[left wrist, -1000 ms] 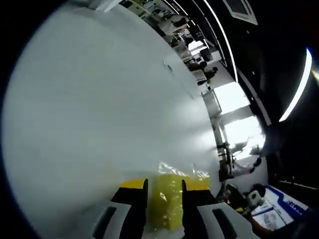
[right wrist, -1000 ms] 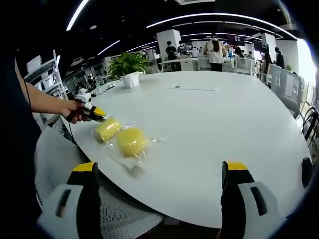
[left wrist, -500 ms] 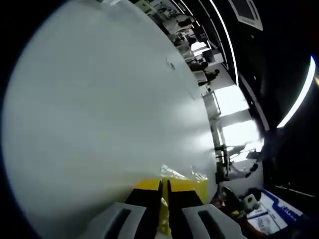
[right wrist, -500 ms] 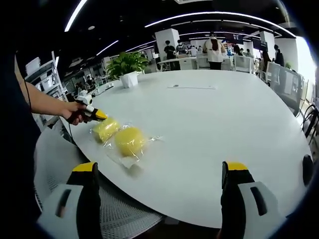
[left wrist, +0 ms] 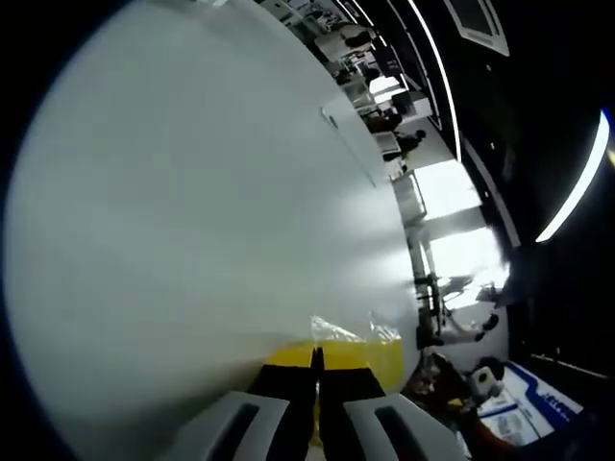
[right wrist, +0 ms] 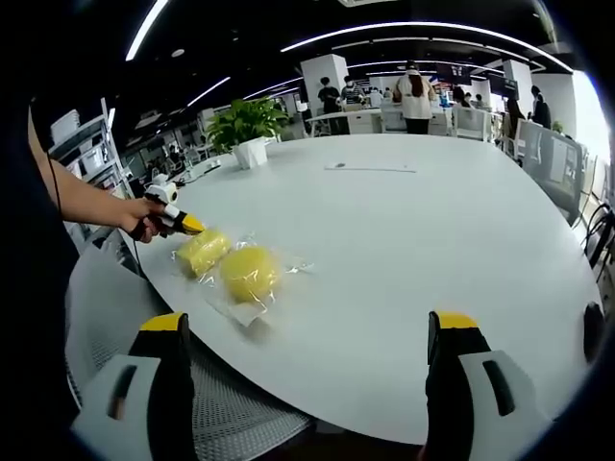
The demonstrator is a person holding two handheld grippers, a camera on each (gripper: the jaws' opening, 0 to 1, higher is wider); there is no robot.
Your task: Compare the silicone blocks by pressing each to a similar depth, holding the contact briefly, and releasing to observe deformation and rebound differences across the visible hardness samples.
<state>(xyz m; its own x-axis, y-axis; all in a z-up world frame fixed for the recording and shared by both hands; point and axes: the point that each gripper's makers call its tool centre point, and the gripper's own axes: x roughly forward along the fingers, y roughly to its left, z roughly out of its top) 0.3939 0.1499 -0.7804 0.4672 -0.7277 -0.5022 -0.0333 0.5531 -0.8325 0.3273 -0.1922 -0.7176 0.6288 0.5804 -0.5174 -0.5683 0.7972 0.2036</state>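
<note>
White round table (right wrist: 404,240): two bagged yellow silicone blocks near its left edge. Left gripper (right wrist: 183,222) pinches outer block (right wrist: 204,251); inner block (right wrist: 249,272) seemingly unpressed. Right gripper (right wrist: 307,375) spread, idle

Lighting: ceiling strip lights (right wrist: 404,34) overhead; windows (left wrist: 452,221) blown out to white. Table (right wrist: 404,250) bright and evenly lit; soft shadow under the blocks (right wrist: 231,264). Left gripper view: soft, hazy, glare across table, near jaws blurred. Right gripper view: sharp. Strong fisheye bending at edges of both.
</note>
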